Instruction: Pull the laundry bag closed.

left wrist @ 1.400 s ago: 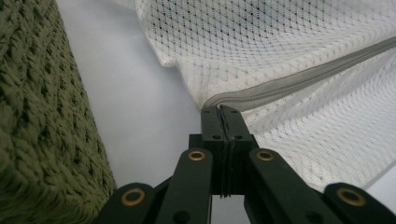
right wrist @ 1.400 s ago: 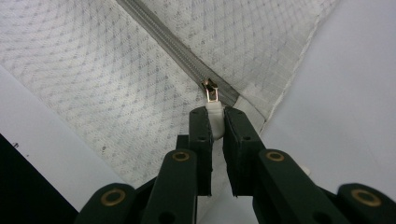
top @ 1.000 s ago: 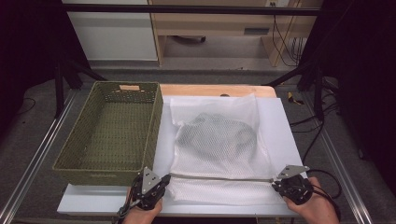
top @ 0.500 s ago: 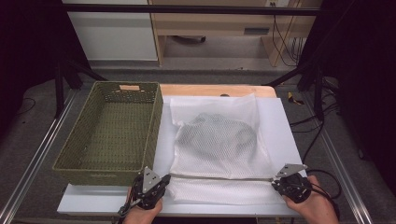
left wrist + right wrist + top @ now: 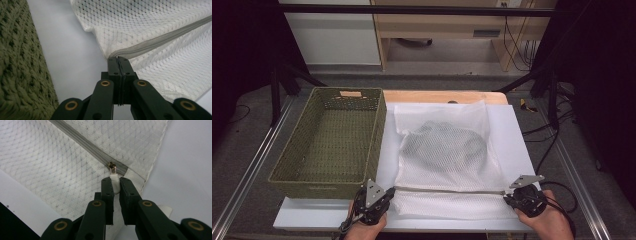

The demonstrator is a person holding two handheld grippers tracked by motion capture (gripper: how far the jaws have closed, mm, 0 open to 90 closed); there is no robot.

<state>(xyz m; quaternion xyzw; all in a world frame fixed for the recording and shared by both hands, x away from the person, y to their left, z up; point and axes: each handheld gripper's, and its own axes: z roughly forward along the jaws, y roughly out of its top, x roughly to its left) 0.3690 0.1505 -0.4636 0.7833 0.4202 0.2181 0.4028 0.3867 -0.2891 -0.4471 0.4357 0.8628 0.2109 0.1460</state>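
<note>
A white mesh laundry bag [image 5: 444, 150] with dark clothing inside lies on the white table top, its grey zipper [image 5: 447, 190] running along the near side. My left gripper [image 5: 387, 192] is shut on the bag's fabric at the zipper's left end [image 5: 113, 54]. At the zipper's right end, my right gripper [image 5: 507, 194] is shut on the white pull tab [image 5: 115, 182] of the metal slider [image 5: 111, 166]. The zipper [image 5: 160, 40] is pulled taut between the two grippers and looks closed along its length.
A green woven basket [image 5: 329, 142] stands empty at the left, close beside the bag and my left gripper [image 5: 119, 60]. The white board [image 5: 512, 135] ends just behind both hands. Dark tripod legs and cables lie off the table at the right.
</note>
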